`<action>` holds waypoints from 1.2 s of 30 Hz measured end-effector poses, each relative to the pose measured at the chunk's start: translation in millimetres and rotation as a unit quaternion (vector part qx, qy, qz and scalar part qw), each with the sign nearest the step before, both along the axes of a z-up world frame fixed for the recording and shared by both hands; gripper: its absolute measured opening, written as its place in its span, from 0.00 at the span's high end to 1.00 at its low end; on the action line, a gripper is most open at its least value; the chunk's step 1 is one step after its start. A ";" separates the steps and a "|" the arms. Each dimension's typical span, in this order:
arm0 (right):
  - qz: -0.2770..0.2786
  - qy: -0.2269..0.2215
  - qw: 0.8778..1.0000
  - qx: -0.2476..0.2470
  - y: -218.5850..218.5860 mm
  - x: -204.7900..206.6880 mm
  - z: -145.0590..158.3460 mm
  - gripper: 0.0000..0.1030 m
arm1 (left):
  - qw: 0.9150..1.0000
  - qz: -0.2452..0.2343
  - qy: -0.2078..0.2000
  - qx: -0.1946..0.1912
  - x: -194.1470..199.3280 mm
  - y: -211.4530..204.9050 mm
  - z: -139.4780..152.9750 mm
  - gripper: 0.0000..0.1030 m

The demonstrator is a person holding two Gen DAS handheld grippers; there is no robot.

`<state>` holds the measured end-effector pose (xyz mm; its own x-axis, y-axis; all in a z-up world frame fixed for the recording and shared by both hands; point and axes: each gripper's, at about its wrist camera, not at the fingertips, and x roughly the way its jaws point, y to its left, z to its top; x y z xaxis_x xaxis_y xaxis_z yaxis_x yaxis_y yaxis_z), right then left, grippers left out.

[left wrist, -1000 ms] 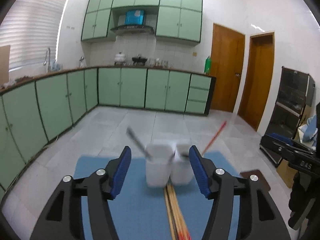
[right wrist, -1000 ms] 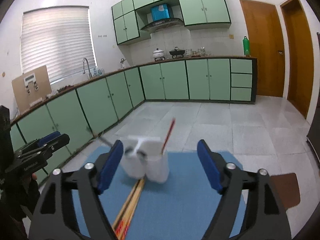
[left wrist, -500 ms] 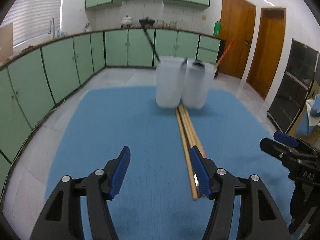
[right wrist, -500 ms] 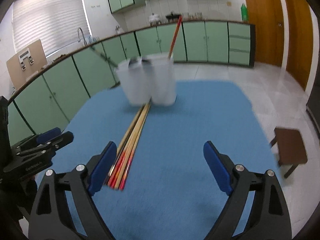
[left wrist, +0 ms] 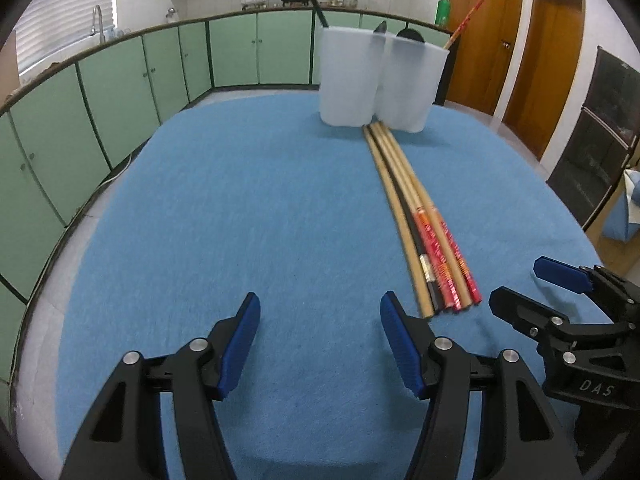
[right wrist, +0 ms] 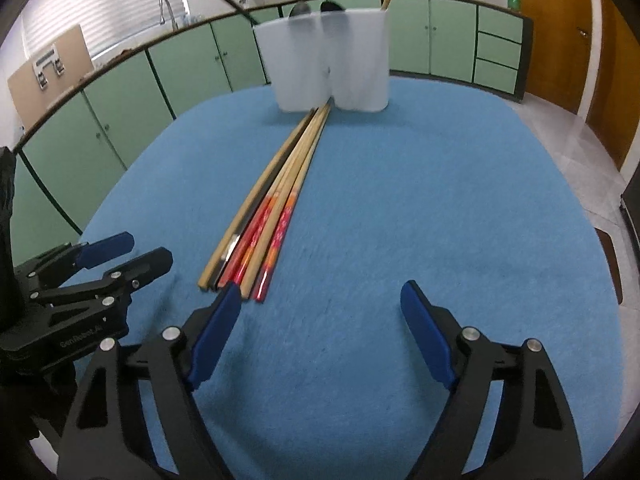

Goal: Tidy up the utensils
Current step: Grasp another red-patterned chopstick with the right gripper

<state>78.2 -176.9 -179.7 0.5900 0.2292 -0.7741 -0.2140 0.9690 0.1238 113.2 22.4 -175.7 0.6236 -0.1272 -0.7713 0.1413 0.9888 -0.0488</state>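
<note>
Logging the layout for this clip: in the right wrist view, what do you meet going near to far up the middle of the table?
Right tool → bundle of chopsticks → white holder → green cabinets.

Matt, fuzzy blue cloth covers the table; wooden chopsticks carry glossy red ends near frosted, translucent plastic cups at the far side

1. We see a bundle of long wooden chopsticks, some with red patterned ends, lying flat together on the blue-covered bench.
2. Their far tips touch two translucent white plastic cups standing upright side by side, holding utensils.
</note>
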 end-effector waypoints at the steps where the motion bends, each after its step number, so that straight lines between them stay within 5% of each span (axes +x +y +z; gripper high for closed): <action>1: 0.001 0.002 1.000 -0.004 1.8 0.8 -0.8 0.24 | 1.000 0.000 0.001 0.000 -0.5 1.2 -1.0 0.40; 16: -0.015 0.001 0.997 -0.077 11.5 7.9 -4.8 0.31 | 1.000 0.002 0.009 -0.006 2.6 4.2 -3.8 0.37; 25: -0.011 -0.001 1.000 -0.025 -6.7 -2.8 -1.5 0.42 | 1.000 0.003 0.007 -0.008 1.0 6.3 -2.4 0.37; 31: -0.004 -0.001 1.000 -0.027 2.0 1.4 -2.0 0.63 | 1.000 0.007 0.007 -0.012 -1.2 8.2 -1.5 0.37; 36: -0.005 0.003 1.000 -0.014 -1.0 8.8 -4.6 0.95 | 1.000 0.004 0.009 -0.014 -1.6 4.1 -0.5 0.36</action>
<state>87.0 -177.9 -184.2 0.5868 0.2024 -0.7840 -0.2040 0.9740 0.0988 111.6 26.5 -176.2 0.6100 -0.1441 -0.7792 0.1318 0.9881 -0.0795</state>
